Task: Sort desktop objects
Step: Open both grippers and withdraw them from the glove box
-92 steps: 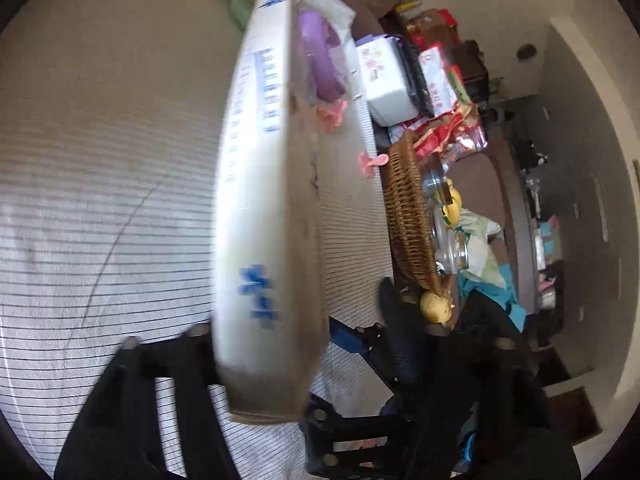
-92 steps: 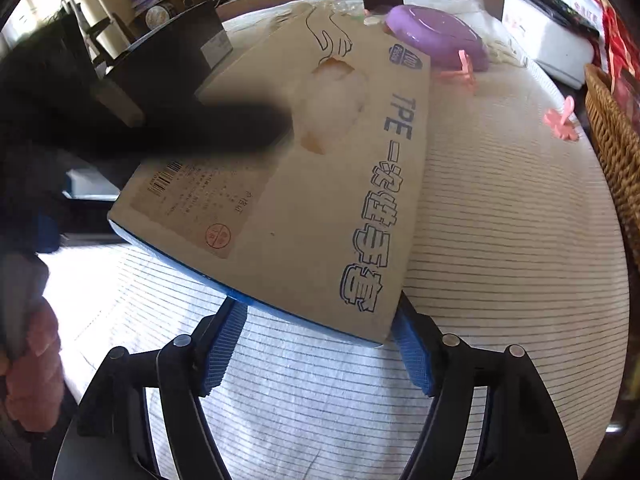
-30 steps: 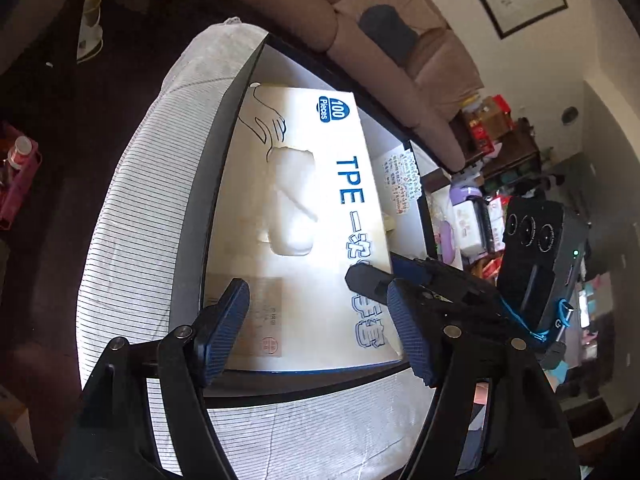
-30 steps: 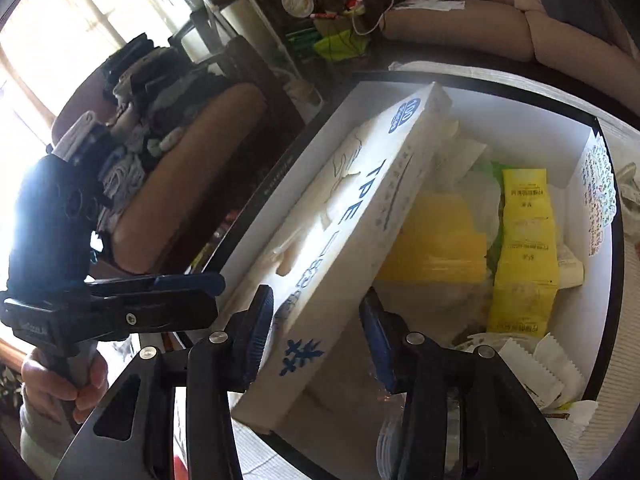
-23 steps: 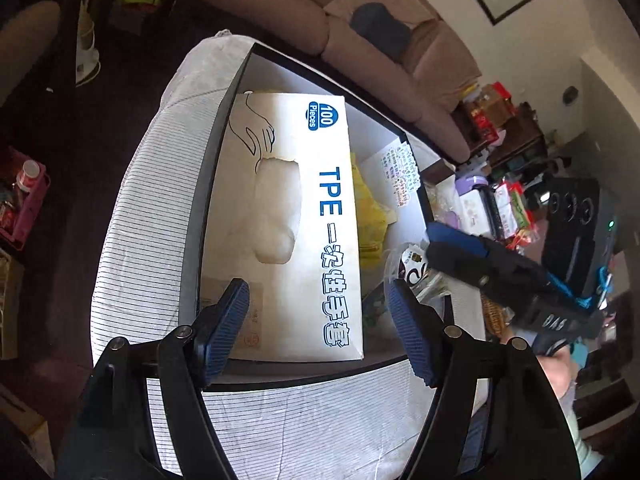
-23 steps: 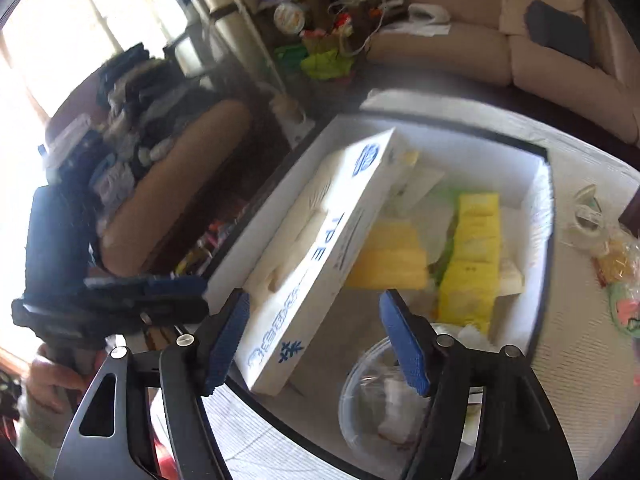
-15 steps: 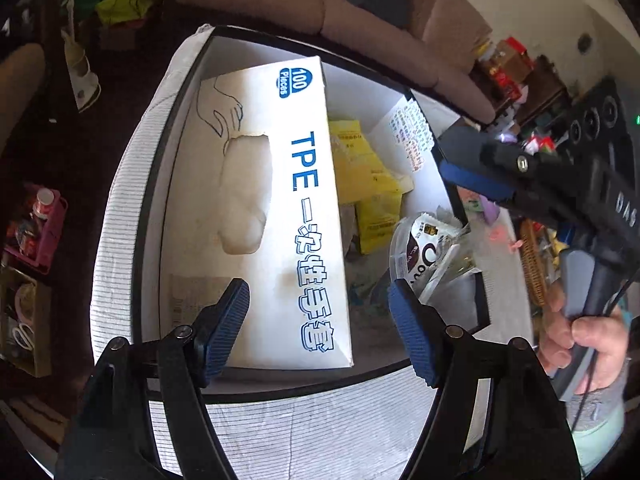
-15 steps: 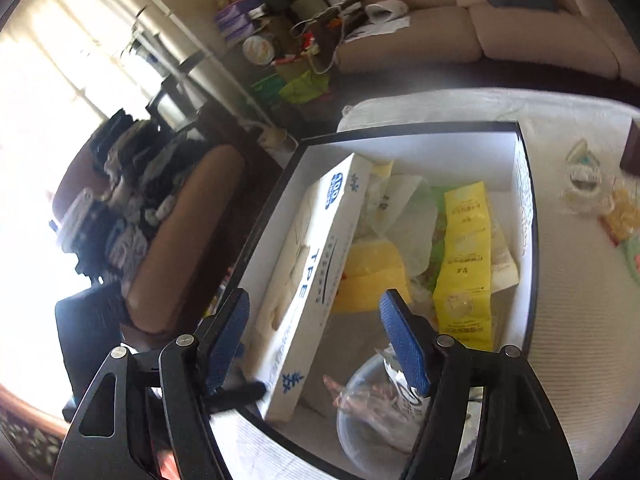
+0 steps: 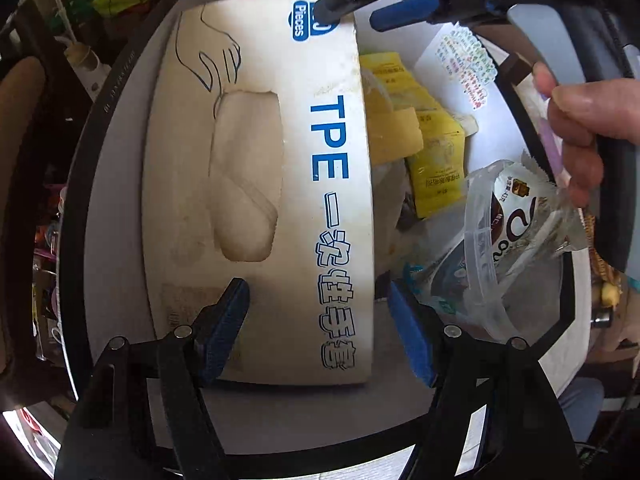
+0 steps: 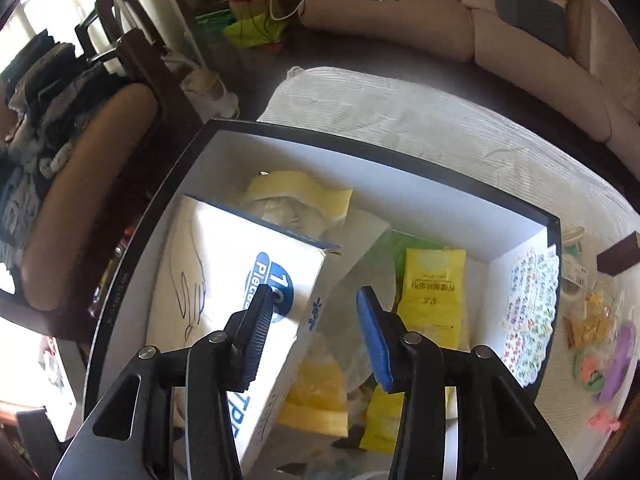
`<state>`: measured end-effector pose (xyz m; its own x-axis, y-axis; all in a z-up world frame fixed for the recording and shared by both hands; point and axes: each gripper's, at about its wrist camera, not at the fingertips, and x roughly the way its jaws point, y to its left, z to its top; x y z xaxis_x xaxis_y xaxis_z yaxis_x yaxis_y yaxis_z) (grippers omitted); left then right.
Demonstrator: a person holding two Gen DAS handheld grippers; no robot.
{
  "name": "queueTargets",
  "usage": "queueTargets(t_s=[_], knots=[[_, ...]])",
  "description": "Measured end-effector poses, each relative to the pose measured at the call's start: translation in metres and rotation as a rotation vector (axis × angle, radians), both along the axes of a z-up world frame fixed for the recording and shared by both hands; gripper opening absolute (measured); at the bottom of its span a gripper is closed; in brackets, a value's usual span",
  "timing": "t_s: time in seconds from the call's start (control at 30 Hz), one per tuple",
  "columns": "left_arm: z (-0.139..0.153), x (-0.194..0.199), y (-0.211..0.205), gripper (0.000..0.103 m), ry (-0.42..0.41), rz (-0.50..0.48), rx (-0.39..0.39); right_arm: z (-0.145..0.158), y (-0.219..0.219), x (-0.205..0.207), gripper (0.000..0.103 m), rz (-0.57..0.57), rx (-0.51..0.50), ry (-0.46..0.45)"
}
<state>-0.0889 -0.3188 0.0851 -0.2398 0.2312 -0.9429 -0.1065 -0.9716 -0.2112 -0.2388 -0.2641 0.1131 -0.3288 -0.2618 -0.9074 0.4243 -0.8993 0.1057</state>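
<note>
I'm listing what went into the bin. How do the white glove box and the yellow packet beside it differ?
The glove box is far bigger, running nearly the length of the storage box; the yellow packet is small. The glove box is stiff white card with blue lettering and an oval opening; the yellow packet is soft and creased. The glove box rests tilted; the packet lies lower. Both are inside the storage box.

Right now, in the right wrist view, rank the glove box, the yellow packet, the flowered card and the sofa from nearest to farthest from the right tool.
1. Glove box: under the right tool, whose jaws are closing above its corner.
2. Yellow packet: just right of the tool, in the storage box.
3. Flowered card: against the storage box's right wall.
4. Sofa: across the room, at the top.
</note>
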Motion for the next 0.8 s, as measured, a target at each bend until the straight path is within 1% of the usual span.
queueTargets(t_s=[0.1,0.17,0.2,0.27,0.3,0.37,0.43,0.47,0.57,0.63,0.67,0.7,0.8], knots=[[0.002,0.000,-0.007,0.071,-0.005,0.014,0.024,-0.004,0.000,-0.003,0.045,0.009,0.026,-0.014],[0.005,0.003,-0.009,0.070,-0.002,0.019,0.041,-0.005,0.006,-0.005,0.046,0.000,0.009,-0.031],[0.009,0.007,-0.010,0.069,0.007,0.023,0.053,-0.004,0.008,-0.004,0.046,-0.006,-0.013,-0.034],[0.020,0.016,-0.012,0.070,0.043,0.032,0.096,0.008,0.015,0.002,0.047,-0.012,-0.062,-0.024],[0.026,0.021,-0.013,0.070,0.063,0.042,0.116,0.016,0.020,0.007,0.049,-0.010,-0.087,-0.011],[0.035,0.033,-0.016,0.070,0.091,0.070,0.150,0.032,0.027,0.019,0.049,0.000,-0.118,0.022],[0.044,0.045,-0.017,0.070,0.113,0.088,0.188,0.047,0.035,0.034,0.054,0.013,-0.142,0.038],[0.050,0.051,-0.017,0.070,0.124,0.093,0.194,0.053,0.038,0.041,0.055,0.022,-0.144,0.042],[0.067,0.058,-0.028,0.071,0.174,0.110,0.158,0.071,0.043,0.067,0.059,0.060,-0.122,0.072],[0.079,0.070,-0.029,0.077,0.228,0.133,0.115,0.080,0.046,0.085,0.068,0.082,-0.086,0.103],[0.086,0.078,-0.027,0.081,0.255,0.146,0.083,0.083,0.047,0.095,0.070,0.091,-0.060,0.117],[0.092,0.083,-0.025,0.082,0.273,0.158,0.056,0.085,0.048,0.104,0.071,0.102,-0.035,0.131],[0.102,0.093,-0.020,0.084,0.277,0.181,0.037,0.090,0.055,0.133,0.073,0.132,0.017,0.162]])
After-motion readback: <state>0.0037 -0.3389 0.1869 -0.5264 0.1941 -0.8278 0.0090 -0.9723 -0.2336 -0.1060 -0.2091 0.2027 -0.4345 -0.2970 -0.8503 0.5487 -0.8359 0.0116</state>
